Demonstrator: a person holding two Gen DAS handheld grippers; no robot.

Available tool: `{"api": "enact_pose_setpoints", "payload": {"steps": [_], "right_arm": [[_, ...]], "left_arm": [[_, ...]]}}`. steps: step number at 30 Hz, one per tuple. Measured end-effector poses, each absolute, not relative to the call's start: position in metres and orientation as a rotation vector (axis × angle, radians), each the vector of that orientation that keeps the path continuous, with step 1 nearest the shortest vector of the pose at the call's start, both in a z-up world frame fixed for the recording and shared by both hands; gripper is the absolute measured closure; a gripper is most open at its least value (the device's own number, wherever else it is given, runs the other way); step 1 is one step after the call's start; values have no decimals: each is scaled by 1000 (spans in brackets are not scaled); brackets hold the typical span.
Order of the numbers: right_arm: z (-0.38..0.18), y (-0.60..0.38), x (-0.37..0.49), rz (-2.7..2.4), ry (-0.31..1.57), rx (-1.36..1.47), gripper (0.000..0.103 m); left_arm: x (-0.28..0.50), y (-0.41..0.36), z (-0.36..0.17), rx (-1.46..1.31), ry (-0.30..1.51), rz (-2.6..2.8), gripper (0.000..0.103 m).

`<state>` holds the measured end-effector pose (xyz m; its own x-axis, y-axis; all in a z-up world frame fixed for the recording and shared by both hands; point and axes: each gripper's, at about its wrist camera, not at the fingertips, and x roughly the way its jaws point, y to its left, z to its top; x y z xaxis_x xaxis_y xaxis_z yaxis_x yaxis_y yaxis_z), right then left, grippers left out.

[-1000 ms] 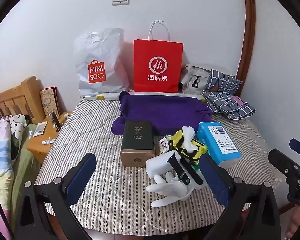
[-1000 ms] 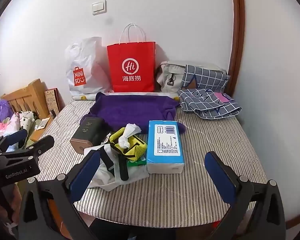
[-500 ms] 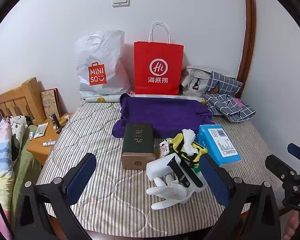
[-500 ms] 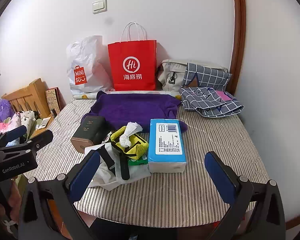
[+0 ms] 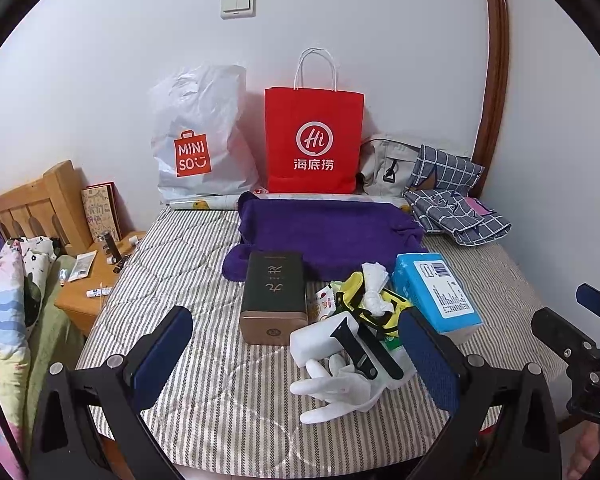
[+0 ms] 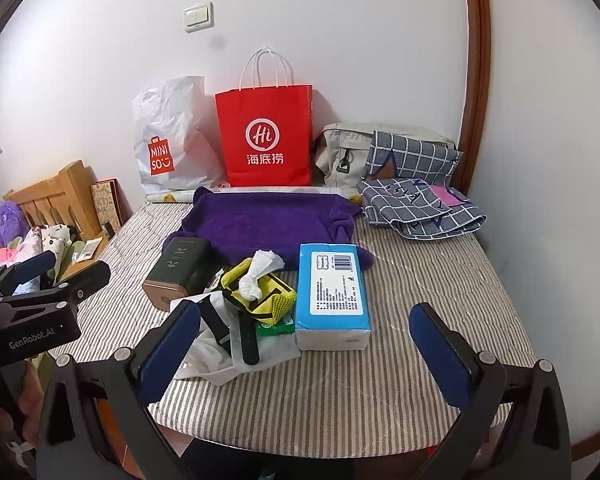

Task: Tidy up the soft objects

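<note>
Both the left gripper (image 5: 300,356) and right gripper (image 6: 304,344) hang spread and empty over the table's (image 6: 400,380) near edge. The purple towel (image 5: 328,232) lies toward its far edge.

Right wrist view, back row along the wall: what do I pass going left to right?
MINISO plastic bag → red paper bag → beige bag → checked grey cloth bag. The folded checked cloth in front of that last bag overlaps it, so I left it out.
</note>
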<state>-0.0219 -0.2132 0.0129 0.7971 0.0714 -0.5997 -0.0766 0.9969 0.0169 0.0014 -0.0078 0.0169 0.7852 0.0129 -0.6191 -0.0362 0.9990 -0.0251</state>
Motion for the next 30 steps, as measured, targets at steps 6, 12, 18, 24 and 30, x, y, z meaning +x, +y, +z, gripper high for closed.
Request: {"api": "enact_pose_setpoints", "payload": {"steps": [6,12,18,24,30], "right_arm": [[14,-212,-21,82,642,-13,0],[14,-211,-22,86,640,-13,0],[14,-210,-23,89,640,-11,0],[14,-209,-23,92,642,-9,0],[11,-209,-22,95,647,-6,0]], "left_arm": [[1,-11,16,-35,667,29,0],[1,-11,16,-34,666,27,0],[0,-12,15,-30,660,29,0],[0,-11,14,-26,662,39,0],[-2,-7,12,-28,662,43,0]]}}
